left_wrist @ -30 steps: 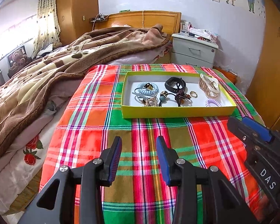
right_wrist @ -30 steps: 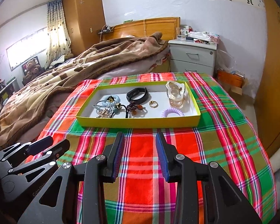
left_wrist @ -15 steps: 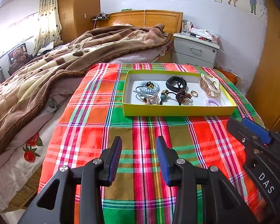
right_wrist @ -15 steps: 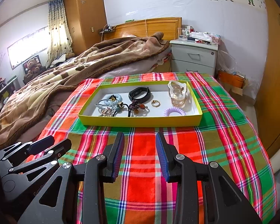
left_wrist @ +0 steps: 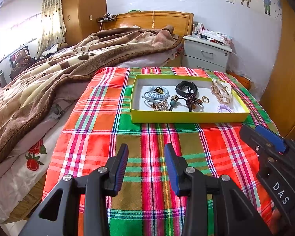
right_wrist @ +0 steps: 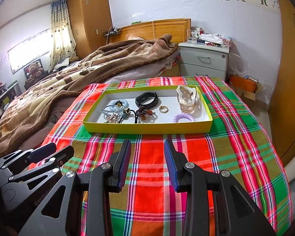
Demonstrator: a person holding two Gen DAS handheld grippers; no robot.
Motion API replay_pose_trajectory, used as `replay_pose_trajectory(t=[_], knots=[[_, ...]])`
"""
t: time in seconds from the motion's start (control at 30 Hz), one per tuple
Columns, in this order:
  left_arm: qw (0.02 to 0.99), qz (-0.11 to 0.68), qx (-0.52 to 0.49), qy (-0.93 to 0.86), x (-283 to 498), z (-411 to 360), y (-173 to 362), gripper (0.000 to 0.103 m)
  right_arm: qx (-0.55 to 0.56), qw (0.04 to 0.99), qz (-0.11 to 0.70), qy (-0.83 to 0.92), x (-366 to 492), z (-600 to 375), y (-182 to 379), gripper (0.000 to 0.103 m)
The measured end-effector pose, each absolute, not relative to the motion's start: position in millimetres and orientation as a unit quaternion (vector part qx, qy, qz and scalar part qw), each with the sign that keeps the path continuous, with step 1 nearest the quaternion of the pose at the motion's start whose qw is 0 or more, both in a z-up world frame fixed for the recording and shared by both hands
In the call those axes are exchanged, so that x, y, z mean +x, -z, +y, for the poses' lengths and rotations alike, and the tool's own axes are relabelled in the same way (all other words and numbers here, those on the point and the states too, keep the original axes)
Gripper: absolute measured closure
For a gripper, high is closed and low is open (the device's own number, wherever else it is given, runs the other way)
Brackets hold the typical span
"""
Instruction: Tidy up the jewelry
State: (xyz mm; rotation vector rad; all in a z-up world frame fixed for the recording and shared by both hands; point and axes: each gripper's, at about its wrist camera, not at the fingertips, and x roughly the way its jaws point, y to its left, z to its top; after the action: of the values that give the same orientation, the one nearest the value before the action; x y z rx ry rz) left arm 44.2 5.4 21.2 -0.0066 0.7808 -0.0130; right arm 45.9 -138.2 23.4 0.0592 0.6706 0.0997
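Jaws: I hold my left gripper [left_wrist: 146, 166] and right gripper [right_wrist: 147, 162] parted, both empty.
Jewelry: all bunched inside yellow tray [right_wrist: 147, 128], well ahead of jaws.
Progress: can't tell; sorted or awaiting.

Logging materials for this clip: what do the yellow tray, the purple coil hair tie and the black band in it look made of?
Yellow tray: likely cardboard, with thin straight walls, matte yellow outside, white inside. Purple coil hair tie: probably plastic, a glossy, slightly translucent spiral. Black band: looks like rubber or silicone, a smooth matte strap curled into a loop; the exact material is unclear.
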Motion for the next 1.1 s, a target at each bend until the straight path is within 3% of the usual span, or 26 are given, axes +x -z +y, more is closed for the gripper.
replay_pose_trajectory(t=[1.1], knots=[[0.925, 0.380, 0.006, 0.006, 42.4, 3.2, -21.6, 0.063, 0.033, 0.943, 0.328, -0.047, 45.0, -142.4, -25.6, 0.067]])
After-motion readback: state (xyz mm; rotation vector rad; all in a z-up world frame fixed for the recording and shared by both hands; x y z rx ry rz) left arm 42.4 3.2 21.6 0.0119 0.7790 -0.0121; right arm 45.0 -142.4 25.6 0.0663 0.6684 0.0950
